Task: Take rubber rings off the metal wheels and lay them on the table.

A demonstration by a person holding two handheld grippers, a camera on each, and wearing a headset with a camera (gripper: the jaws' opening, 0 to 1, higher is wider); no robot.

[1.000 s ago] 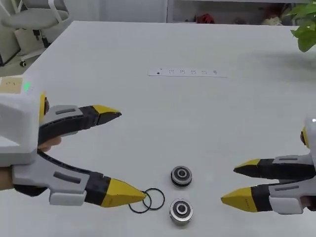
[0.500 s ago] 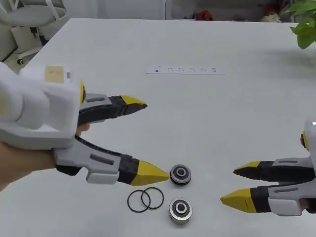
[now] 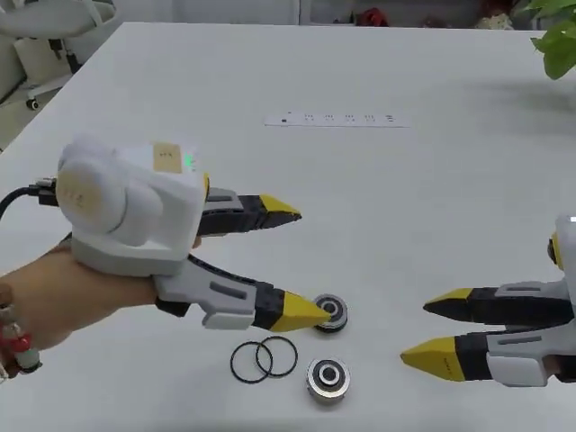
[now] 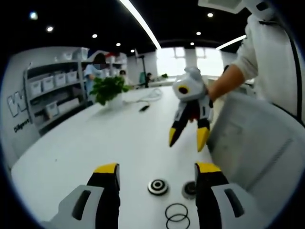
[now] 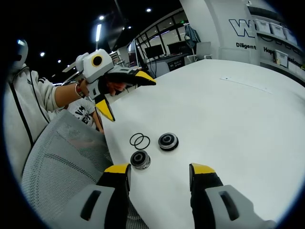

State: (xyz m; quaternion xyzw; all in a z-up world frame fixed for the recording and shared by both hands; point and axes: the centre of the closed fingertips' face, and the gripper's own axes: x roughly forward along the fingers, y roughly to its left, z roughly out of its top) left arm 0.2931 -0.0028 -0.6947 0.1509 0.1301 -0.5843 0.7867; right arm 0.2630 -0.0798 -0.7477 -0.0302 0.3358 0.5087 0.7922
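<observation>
On the white tabletop (image 3: 405, 198) two small metal wheels lie flat, near each other. The far wheel (image 3: 330, 310) has a black band around its rim, and the near wheel (image 3: 328, 378) has a silvery-grey rim. Just to the left of the near wheel lie two thin black rubber rings (image 3: 270, 360), flat on the tabletop and overlapping each other. The left claw (image 3: 301, 264) is released, its yellow-tipped jaws spread wide. In the head view its lower tip overlaps the left edge of the far wheel, but I cannot tell whether it touches. In the left gripper view both wheels and the rings sit low between the jaws. The right claw (image 3: 421, 333) is also released, with nothing between its jaws. It hangs to the right of the wheels, well apart from them, with its tips pointing toward them. Farther back on the tabletop lies a flat white power strip (image 3: 337, 119), and green plant leaves (image 3: 558, 45) show at the far right corner.
</observation>
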